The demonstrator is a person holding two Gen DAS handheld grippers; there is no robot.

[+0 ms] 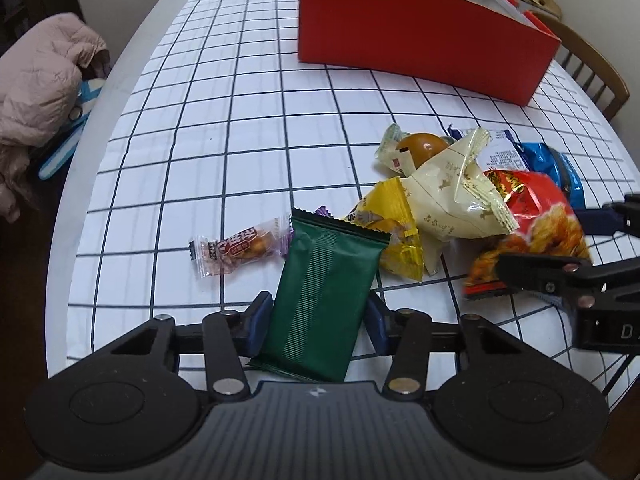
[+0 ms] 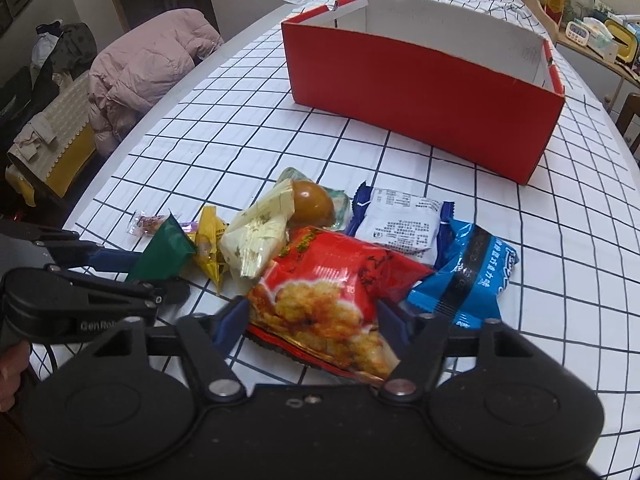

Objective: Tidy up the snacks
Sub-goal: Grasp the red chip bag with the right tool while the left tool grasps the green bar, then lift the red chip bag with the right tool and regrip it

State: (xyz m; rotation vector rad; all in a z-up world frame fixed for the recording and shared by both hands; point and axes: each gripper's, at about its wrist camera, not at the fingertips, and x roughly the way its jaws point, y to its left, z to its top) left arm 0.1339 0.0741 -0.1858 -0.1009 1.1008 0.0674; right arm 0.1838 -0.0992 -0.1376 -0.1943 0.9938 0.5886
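My left gripper (image 1: 318,314) is shut on a dark green snack packet (image 1: 324,292), pinched between its blue pads; the packet also shows in the right wrist view (image 2: 164,254). My right gripper (image 2: 310,316) is shut on a red snack bag (image 2: 328,292) with fried pieces printed on it, also seen in the left wrist view (image 1: 532,220). Both stand at the near side of a snack pile: cream packet (image 1: 460,200), yellow packet (image 1: 394,228), brown egg pack (image 1: 420,148), blue bag (image 2: 468,276), white-and-blue packet (image 2: 404,220). A red open box (image 2: 420,100) stands behind.
A small clear-wrapped candy (image 1: 236,248) lies left of the green packet. The table carries a white checked cloth (image 1: 224,120). A pink padded jacket (image 2: 148,68) lies on a chair at the left edge. A wooden chair (image 1: 592,68) stands at the far right.
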